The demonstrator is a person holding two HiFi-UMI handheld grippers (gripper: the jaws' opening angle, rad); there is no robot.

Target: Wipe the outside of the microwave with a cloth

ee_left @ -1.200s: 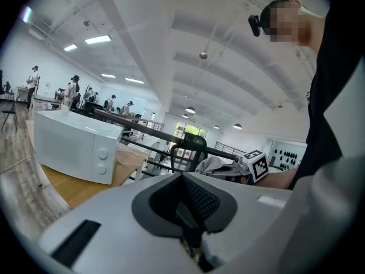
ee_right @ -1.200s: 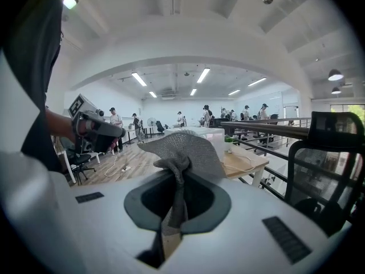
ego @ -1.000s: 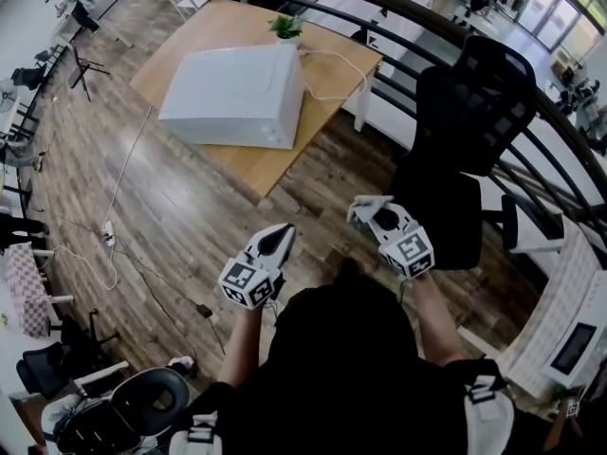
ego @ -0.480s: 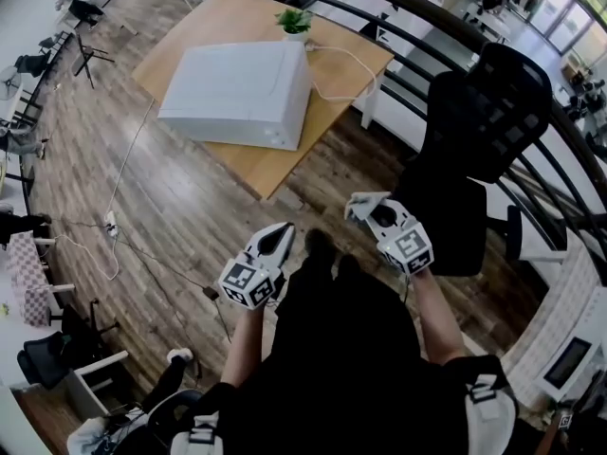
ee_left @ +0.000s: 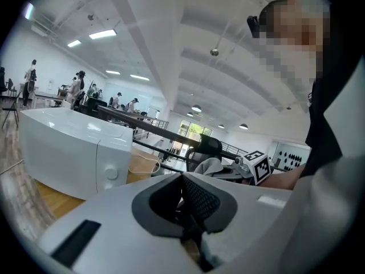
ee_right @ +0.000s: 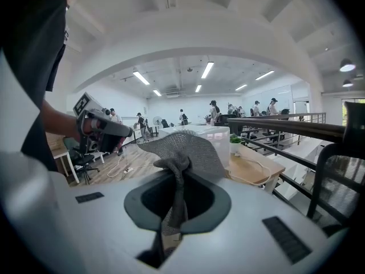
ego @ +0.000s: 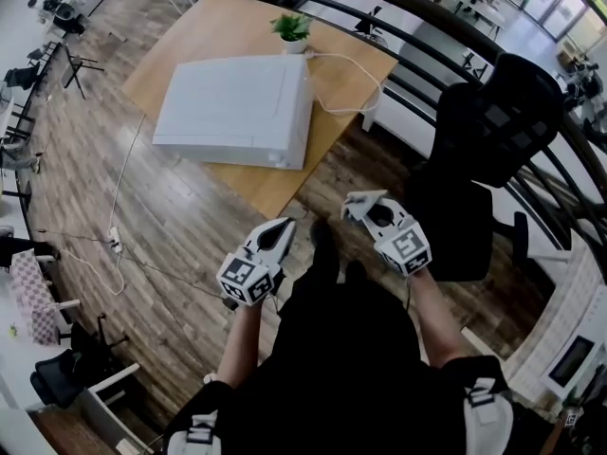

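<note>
Well short of the white box-shaped microwave (ego: 232, 110) on its wooden table (ego: 220, 22), I am pinching the grey mesh cloth (ee_right: 188, 144) in my right gripper (ego: 362, 212) and carrying my left gripper (ego: 281, 229) clenched, empty.

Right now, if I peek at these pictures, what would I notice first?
A big white microwave sits on a wooden table, out in front of the person. Closer in, the right gripper is pinching a gray cloth, and the left gripper is shut with nothing in it. A black chair stands off to the right.
</note>
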